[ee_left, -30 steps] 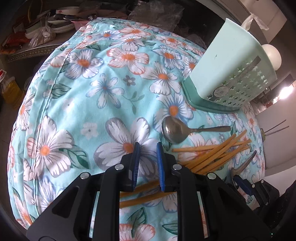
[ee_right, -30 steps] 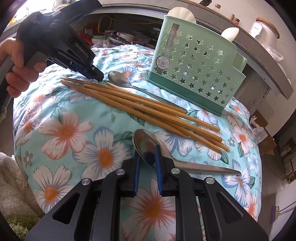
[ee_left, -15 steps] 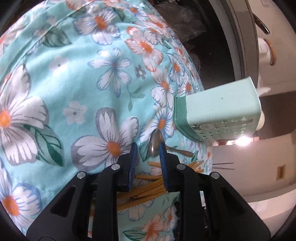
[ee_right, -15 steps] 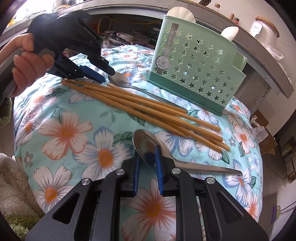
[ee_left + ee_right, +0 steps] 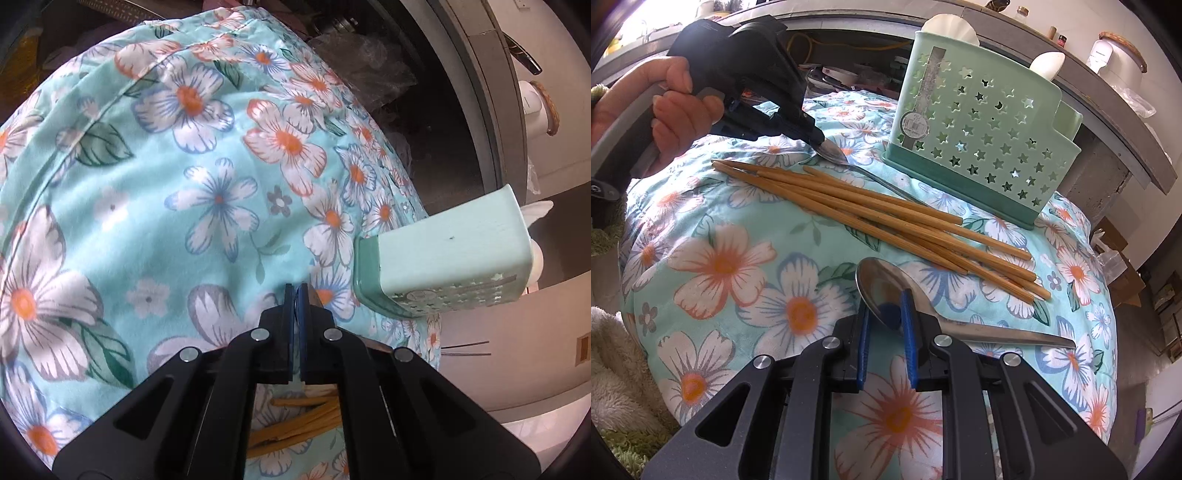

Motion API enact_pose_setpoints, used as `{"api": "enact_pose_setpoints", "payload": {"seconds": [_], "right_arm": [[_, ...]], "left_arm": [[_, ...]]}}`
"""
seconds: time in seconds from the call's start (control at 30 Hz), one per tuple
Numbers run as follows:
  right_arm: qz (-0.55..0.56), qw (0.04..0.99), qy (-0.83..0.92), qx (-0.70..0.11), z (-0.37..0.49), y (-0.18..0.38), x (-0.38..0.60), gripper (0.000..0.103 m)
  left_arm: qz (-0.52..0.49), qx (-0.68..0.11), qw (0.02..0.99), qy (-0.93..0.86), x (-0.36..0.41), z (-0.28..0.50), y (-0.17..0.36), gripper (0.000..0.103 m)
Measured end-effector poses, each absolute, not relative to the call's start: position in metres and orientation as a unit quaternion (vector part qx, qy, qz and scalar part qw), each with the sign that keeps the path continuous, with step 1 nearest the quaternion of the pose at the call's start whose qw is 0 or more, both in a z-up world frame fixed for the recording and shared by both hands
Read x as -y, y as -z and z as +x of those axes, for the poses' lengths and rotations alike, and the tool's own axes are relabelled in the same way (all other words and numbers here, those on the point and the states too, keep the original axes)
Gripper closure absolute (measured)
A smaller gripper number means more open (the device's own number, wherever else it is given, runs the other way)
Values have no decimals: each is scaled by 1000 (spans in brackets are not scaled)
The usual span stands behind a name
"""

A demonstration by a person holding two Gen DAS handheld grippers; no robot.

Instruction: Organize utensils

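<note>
In the left wrist view, the left gripper (image 5: 295, 291) had its jaws pressed together, pinching the rim of the far spoon (image 5: 314, 295); only a sliver of the steel bowl showed beside the right pad, so how much was caught was hard to tell. Its handle ran back to the right under the gripper body. The chopsticks (image 5: 295, 424) lay below, partly hidden. The mint utensil holder (image 5: 443, 258) stood to the right near the edge of the floral cloth (image 5: 147, 221), which spread wide and bare to the left.

In the right wrist view, a hand (image 5: 665, 110) held the left gripper (image 5: 819, 144) tilted down onto the bowl of the far spoon (image 5: 836, 155), whose thin handle pointed right toward the base of the utensil holder (image 5: 979, 136). The wooden chopsticks (image 5: 871, 214) fanned from upper left to lower right, between the two spoons. The right gripper (image 5: 886, 314) had its jaws slightly spread astride the bowl of the near spoon (image 5: 886, 284), a shiny steel one with its handle pointing right. Whether the pads pressed it was unclear. The cloth dropped away at the right edge.
</note>
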State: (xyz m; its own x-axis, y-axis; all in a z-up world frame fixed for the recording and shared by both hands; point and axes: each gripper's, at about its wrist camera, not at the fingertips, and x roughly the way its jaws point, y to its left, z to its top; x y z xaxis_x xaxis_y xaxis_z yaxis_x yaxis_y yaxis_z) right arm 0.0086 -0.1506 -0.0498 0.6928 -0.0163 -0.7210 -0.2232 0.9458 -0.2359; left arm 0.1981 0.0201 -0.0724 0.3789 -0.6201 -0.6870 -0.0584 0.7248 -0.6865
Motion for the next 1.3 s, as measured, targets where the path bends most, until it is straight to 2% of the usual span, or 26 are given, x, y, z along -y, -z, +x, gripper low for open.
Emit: {"api": "enact_pose_setpoints", "payload": {"seconds": [0.13,0.2,0.37,0.7,0.9,1.3], "right_arm": [[-151,908,-56,-388,9,50,151,86],[-150,908,-56,-388,9,50,151,85],[-150,908,-55,-387,10,51,152,85],[-149,909,-43,-386,9,50,149,85],[-148,915,-37,-373,7,45,149,89],[-102,946,-34,-306,-1,-2,154,95]], "left_arm": [[-339,-534,752,188,-25,198,78,101],[-336,-538,749,191,-26,194,79,96],[-316,-544,755,186,-21,185,82,97],[-338,-544,746,183,-26,191,90,96],[-345,-540,745,183,-30,189,92,97],[-349,-526,755,176,-35,183,84,101]]}}
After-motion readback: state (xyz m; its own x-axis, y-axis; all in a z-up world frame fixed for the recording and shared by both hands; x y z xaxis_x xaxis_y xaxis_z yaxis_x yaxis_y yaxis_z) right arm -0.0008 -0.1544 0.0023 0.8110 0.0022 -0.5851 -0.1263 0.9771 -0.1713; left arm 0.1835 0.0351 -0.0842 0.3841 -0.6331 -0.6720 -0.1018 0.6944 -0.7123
